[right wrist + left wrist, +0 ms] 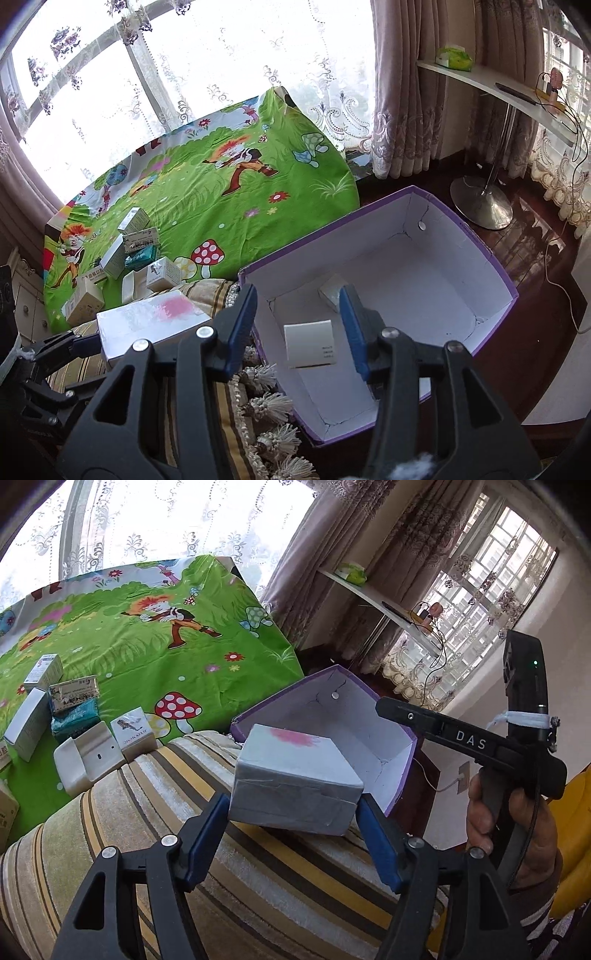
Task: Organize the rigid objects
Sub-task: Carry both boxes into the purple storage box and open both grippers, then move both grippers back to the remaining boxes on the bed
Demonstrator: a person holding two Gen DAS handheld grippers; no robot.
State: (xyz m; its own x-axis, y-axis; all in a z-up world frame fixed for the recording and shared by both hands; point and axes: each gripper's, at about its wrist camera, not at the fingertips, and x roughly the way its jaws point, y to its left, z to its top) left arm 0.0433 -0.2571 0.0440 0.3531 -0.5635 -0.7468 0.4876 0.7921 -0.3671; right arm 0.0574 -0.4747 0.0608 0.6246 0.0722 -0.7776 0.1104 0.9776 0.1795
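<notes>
My left gripper (293,805) is shut on a white box with a pink smear (295,771), holding it tilted above the striped cushion (258,878), just short of the purple storage box (288,690). From the right wrist view the same white box (147,321) shows at the left. My right gripper (298,295) stands open over the purple box (480,236). A small white box (310,343) lies loose between and below its pads, touching neither. Another small white item (330,293) lies on the purple box's floor, partly behind the right pad.
Several small boxes (122,258) lie on the green cartoon cloth (240,206) at the left. The cushion's tassels (266,406) hang beside the purple box. A shelf on a metal stand (484,206) rises behind, on dark floor. A hand (491,812) grips the right tool.
</notes>
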